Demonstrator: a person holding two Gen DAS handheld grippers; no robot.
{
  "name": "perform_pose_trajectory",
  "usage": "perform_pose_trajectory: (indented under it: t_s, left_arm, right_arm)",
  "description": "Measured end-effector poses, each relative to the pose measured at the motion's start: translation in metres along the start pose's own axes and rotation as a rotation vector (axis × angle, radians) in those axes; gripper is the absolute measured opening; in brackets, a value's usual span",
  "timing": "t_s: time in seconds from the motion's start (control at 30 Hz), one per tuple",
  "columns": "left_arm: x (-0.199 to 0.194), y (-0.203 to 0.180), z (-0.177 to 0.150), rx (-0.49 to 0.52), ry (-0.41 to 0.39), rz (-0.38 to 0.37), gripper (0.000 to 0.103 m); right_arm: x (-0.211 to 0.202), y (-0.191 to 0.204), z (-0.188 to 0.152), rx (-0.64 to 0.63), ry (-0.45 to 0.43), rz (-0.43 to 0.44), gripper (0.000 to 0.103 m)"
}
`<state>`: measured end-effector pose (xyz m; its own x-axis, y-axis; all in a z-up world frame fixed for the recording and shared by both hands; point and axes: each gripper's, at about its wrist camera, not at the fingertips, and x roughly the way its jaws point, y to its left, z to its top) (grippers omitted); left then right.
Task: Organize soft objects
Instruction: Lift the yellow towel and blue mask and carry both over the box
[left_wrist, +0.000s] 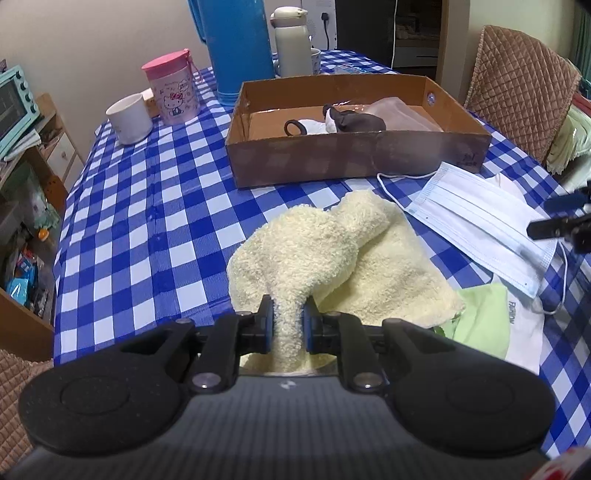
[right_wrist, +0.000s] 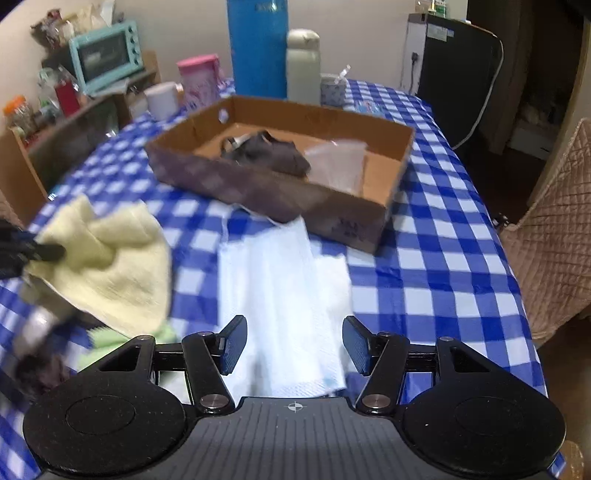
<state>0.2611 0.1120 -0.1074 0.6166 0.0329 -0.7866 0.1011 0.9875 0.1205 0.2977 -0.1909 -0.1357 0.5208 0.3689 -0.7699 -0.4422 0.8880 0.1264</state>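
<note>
I am pinching a narrow fold of the yellow towel (left_wrist: 332, 258) in my left tongs (left_wrist: 289, 325), the rest of it draping onto the table (left_wrist: 147, 221) near the cardboard box (left_wrist: 354, 155). My right tongs (right_wrist: 294, 345) are hanging open and empty above the face mask (right_wrist: 280, 295). With only 1 small bunch gripped, the towel may be slipping free as I carry it, or dragging the green cloth (left_wrist: 480, 317) and the mask along. The left view is showing the grip itself and a dark item already in the box; the right view, blurred, is showing the open tongs and the mask lying just beside the box.
</note>
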Motion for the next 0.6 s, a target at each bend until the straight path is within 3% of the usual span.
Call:
perform_pose_trajectory:
  t_s: [0.33,0.47,0.6]
  left_arm:
    - [0.008,-0.003,-0.001,-0.014,0.025,-0.005,0.016]
    - [0.009,-0.005,-0.001,-0.013,0.029,-0.005,0.016]
    - [0.010,-0.006,-0.002,-0.013,0.034,-0.003,0.016]
  right_arm:
    - [0.000,0.003,-0.001,0.010,0.014,0.152,0.057]
    - [0.013,0.009,-0.002,0.008,0.038,0.166,0.054]
    - [0.027,0.023,-0.005,-0.037,0.053,0.141,0.044]
